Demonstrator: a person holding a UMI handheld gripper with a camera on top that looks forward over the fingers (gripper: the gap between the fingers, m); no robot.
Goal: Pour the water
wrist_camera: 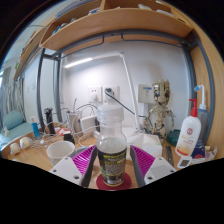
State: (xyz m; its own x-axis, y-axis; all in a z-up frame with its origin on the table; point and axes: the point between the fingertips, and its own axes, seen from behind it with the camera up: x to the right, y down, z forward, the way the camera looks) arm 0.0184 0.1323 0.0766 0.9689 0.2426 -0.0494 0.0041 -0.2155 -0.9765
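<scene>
Bottle [111,140] sits upright between my gripper [112,165] fingers, clear plastic w/ a dark label, its base down between the purple pads [82,160]. Both pads look pressed on the bottle's sides, so I read it as clamped, tho the contact line is hard to make out at this angle. Desk [40,157] ahead is cluttered: white bowl [60,150] just left of the fingers, a white cup [150,145] to the right, white spray bottle [188,138] further right, shelf [120,25] overhead. I judge we're at the carry step, bottle in hand, no tilt yet. Next move prob calls for swinging over a receiving vessel, bowl or cup, then tipping slowly so the neck clears the rim.
</scene>
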